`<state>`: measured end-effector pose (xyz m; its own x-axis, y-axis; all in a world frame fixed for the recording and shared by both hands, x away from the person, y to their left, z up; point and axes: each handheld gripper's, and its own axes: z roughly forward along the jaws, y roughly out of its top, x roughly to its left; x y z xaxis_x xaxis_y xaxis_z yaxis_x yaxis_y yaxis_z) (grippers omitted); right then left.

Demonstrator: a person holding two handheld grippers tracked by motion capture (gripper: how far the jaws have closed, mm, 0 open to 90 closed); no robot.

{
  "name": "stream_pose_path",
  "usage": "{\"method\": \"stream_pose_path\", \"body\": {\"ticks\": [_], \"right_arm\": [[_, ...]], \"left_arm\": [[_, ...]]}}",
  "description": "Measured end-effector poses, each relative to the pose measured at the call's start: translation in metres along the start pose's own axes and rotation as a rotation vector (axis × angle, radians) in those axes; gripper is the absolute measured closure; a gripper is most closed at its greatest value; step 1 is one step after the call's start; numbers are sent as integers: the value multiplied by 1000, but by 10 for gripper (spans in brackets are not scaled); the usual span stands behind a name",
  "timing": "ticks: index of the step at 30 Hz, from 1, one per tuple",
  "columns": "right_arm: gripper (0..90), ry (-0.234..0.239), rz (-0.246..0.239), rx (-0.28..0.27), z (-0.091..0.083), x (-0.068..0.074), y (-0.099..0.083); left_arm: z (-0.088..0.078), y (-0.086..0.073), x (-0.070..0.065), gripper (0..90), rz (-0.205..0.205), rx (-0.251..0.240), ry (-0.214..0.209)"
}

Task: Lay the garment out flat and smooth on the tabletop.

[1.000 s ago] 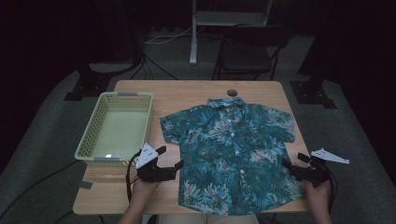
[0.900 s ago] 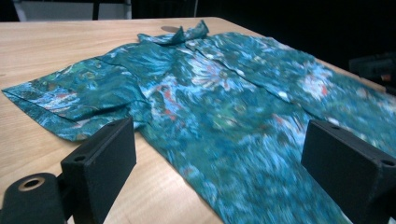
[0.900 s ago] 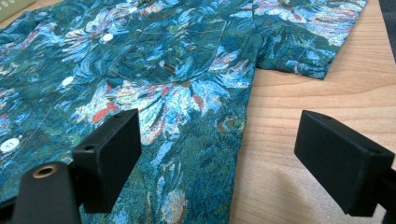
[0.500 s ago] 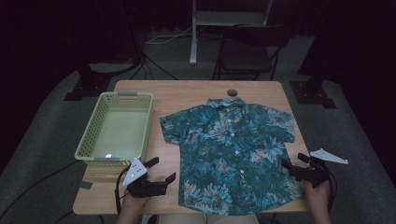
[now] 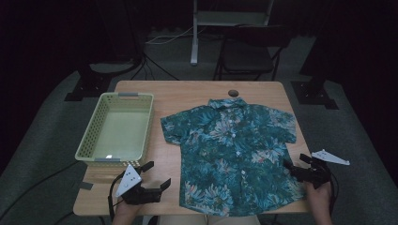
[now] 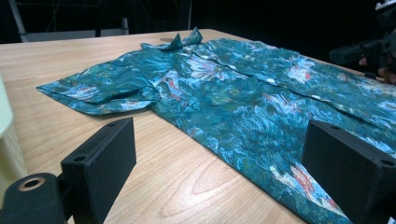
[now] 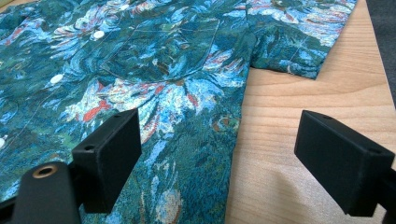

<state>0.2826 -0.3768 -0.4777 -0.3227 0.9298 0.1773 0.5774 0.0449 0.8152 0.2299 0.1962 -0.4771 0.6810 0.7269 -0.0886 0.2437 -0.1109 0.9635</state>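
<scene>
While the shirt [image 5: 232, 152] lies flat and unfolded, left gripper [image 5: 157, 178] and right gripper [image 5: 292, 168] flank its hem, jaws spread, nothing grasped yet.

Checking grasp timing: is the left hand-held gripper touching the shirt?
Apart. The high view shows bare table between the left hand-held gripper and the shirt.

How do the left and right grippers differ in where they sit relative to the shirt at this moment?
The left gripper sits on bare wood off the shirt, near its lower left hem and below the basket; the right gripper reaches over the shirt's right side edge. In its own view the left gripper's jaws frame mostly wood, the right's straddle the fabric edge. Both are open and hold nothing.
</scene>
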Motion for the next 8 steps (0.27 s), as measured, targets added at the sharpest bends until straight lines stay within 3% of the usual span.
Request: {"method": "stream_pose_path", "body": {"ticks": [4, 8], "right_arm": [[143, 0, -3, -4, 0, 0, 0], [143, 0, -7, -3, 0, 0, 0]], "left_arm": [[-3, -1, -1, 112, -3, -39, 39], [-4, -2, -1, 112, -9, -52, 31]]}}
